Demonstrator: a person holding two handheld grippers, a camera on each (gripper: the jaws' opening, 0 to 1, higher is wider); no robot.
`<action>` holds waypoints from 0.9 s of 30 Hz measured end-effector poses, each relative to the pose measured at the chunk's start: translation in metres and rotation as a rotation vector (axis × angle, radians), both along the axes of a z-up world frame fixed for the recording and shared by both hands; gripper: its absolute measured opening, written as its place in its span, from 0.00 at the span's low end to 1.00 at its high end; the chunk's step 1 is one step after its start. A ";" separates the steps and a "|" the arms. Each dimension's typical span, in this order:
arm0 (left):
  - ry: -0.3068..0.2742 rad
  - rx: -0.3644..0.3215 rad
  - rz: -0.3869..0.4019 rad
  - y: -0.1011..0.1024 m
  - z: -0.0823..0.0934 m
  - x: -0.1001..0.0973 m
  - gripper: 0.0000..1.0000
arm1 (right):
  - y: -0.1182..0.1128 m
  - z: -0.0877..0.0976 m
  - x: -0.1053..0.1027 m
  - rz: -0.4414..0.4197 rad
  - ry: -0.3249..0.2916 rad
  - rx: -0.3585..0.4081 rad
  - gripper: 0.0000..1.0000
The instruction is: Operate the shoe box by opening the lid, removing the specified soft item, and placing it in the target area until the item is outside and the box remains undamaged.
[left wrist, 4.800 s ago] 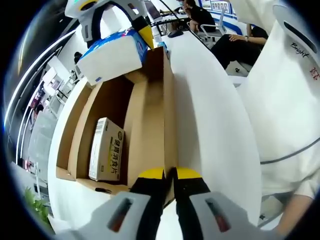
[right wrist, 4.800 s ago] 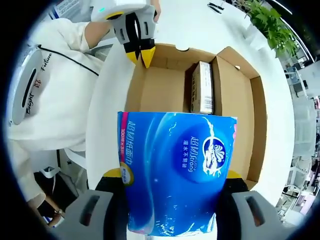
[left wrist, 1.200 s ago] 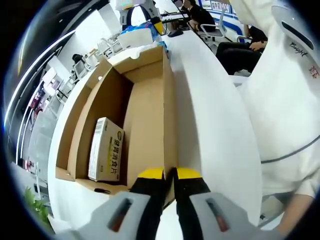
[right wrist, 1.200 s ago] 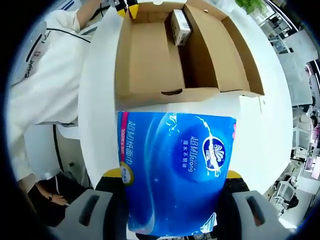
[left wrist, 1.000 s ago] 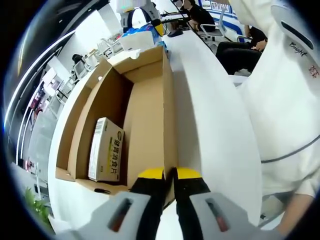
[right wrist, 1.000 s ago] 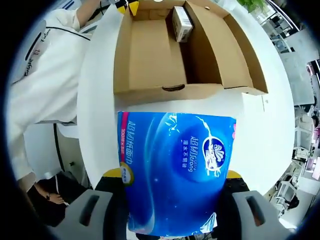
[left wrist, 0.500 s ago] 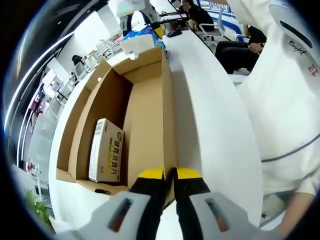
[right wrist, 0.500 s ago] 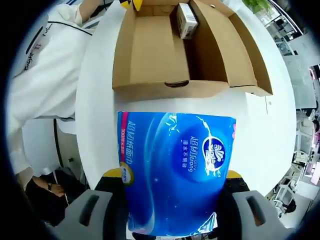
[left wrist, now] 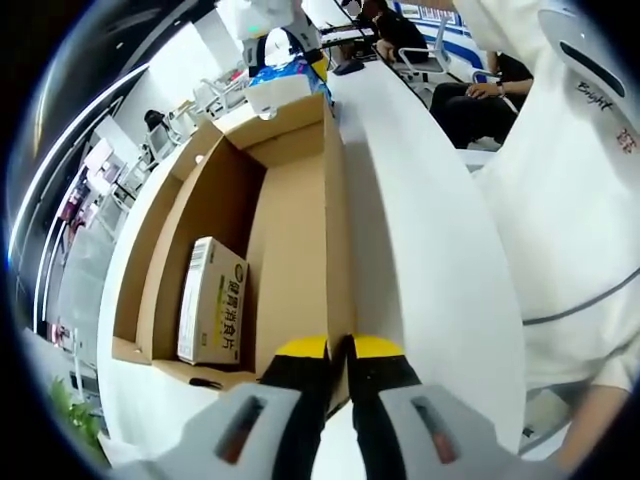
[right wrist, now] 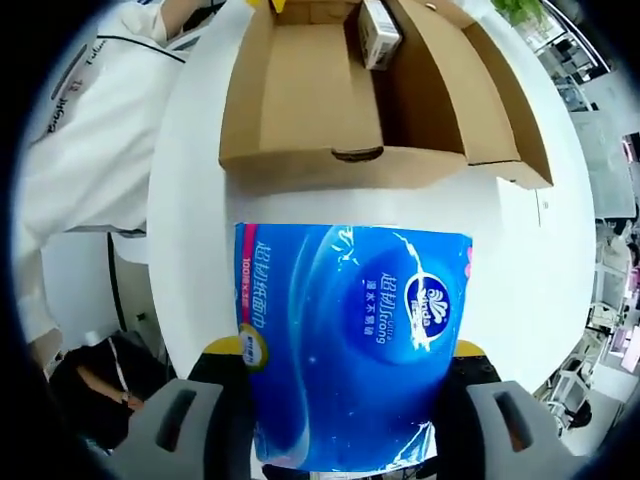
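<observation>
Right gripper view: the right gripper (right wrist: 345,350) grasps a blue plastic-wrapped tissue pack (right wrist: 350,340) between its jaws, above the white desk (right wrist: 190,250) and outside the open brown cardboard shoe box (right wrist: 300,110). A small white-and-yellow carton (left wrist: 212,300) lies inside the box. The left gripper (left wrist: 340,350) is clenched on the box's side wall nearest the desk's edge.

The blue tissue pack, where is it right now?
The tissue pack is clamped in the right gripper, outside the open box, over the white table.
</observation>
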State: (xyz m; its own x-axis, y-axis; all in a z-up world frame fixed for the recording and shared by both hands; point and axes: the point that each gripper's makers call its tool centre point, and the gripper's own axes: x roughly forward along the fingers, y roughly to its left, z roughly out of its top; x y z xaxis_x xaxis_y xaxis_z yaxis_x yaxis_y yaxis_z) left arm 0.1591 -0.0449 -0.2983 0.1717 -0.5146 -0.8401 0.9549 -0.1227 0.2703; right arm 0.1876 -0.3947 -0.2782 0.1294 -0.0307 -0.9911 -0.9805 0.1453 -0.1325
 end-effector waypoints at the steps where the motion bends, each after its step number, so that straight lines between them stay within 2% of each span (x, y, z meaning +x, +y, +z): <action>1: -0.001 0.000 -0.001 0.000 0.000 0.000 0.06 | 0.000 0.000 0.000 0.014 -0.004 0.002 0.72; 12: -0.004 -0.004 -0.003 0.000 0.000 0.000 0.06 | 0.001 -0.001 0.001 0.070 -0.015 0.009 0.73; 27: -0.005 -0.005 -0.002 -0.001 0.000 0.000 0.06 | -0.002 -0.001 0.000 0.041 -0.024 0.026 0.73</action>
State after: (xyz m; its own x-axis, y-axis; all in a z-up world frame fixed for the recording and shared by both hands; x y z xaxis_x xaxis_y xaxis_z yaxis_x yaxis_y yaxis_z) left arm 0.1595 -0.0457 -0.2981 0.1748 -0.5194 -0.8365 0.9532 -0.1236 0.2759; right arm 0.1881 -0.3969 -0.2787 0.1542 0.0006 -0.9880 -0.9822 0.1083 -0.1532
